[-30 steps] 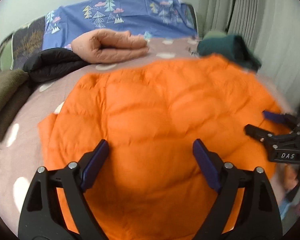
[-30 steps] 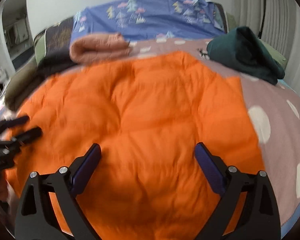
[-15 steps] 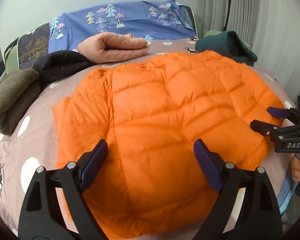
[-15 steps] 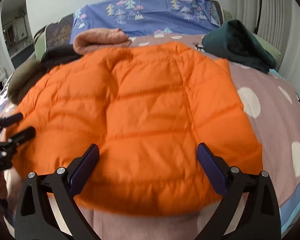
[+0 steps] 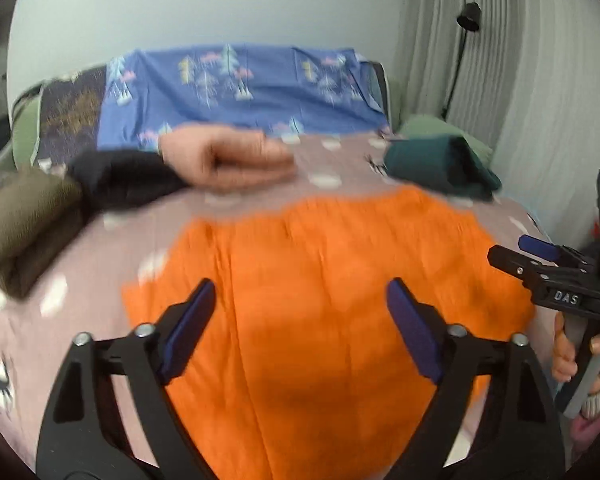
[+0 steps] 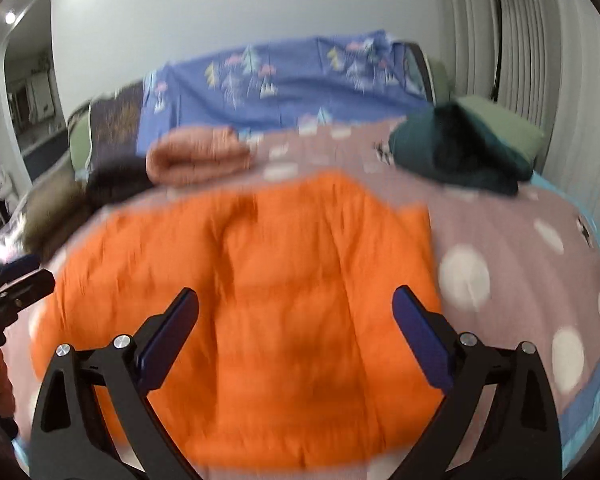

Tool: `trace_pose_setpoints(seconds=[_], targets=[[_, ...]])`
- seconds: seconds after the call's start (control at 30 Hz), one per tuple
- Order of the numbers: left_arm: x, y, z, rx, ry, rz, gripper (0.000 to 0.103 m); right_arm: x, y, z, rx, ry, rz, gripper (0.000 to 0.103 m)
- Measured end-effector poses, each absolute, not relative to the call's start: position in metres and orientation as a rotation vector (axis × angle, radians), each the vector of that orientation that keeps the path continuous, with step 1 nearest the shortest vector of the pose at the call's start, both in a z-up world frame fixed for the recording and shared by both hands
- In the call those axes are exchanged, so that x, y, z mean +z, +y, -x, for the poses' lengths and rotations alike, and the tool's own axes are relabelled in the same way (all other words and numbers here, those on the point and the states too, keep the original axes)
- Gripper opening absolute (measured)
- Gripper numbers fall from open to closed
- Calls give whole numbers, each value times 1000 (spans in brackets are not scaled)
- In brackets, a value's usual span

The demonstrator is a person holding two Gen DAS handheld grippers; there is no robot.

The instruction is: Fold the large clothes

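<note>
A puffy orange jacket lies spread flat on the pink dotted bed cover; the right wrist view shows the jacket too. My left gripper hovers above the jacket's near half. Its jaws are closing, with nothing between them and no cloth touched. My right gripper hangs open over the jacket's near right part, also holding nothing. Each gripper shows in the other's view: the right gripper at the jacket's right edge, held by a hand, and the left gripper at the jacket's left edge.
Behind the jacket lie a folded peach garment, a black one, an olive one and a dark green one. A blue tree-print sheet covers the headboard. Curtains and a lamp stand at the right.
Both grippers have risen and drawn back from the jacket, so more of the bed and wall shows. The left jaws stand slightly narrower than before.
</note>
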State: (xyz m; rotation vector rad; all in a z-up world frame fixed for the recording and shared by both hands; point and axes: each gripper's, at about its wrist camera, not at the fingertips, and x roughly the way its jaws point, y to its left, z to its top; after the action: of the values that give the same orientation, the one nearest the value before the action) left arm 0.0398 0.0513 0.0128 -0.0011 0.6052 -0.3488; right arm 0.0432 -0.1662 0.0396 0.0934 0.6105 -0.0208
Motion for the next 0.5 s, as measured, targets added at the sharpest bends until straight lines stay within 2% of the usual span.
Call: trace_pose_setpoints(seconds=[0.03,0.07,0.1,0.13,0.27,0.37,0.43,0.5], targets=[[18,47,-52,-337,617,0,67,46,-165,-54,-18,604,-102,95],[21,44,-67,-328,640,8,53,51,-164,-69,-17,605,-111,94],[21,39,-81,-324,671,24,46,53,-164,-82,-18,607,-122,93],[18,38,-96,-319,699,45,45,54,-165,-89,-18,609,-134,92],[-16,33,-148,-284,819,72,46,31,-170,-131,-20,673,-176,90],[-77,29,-180,-251,959,9,64,-32,-178,-166,-126,837,-136,90],[-92,37,-181,-301,916,62,65,-55,-181,-171,-94,827,-147,92],[-94,36,-181,-292,917,54,65,-54,-179,-169,-103,811,-131,93]])
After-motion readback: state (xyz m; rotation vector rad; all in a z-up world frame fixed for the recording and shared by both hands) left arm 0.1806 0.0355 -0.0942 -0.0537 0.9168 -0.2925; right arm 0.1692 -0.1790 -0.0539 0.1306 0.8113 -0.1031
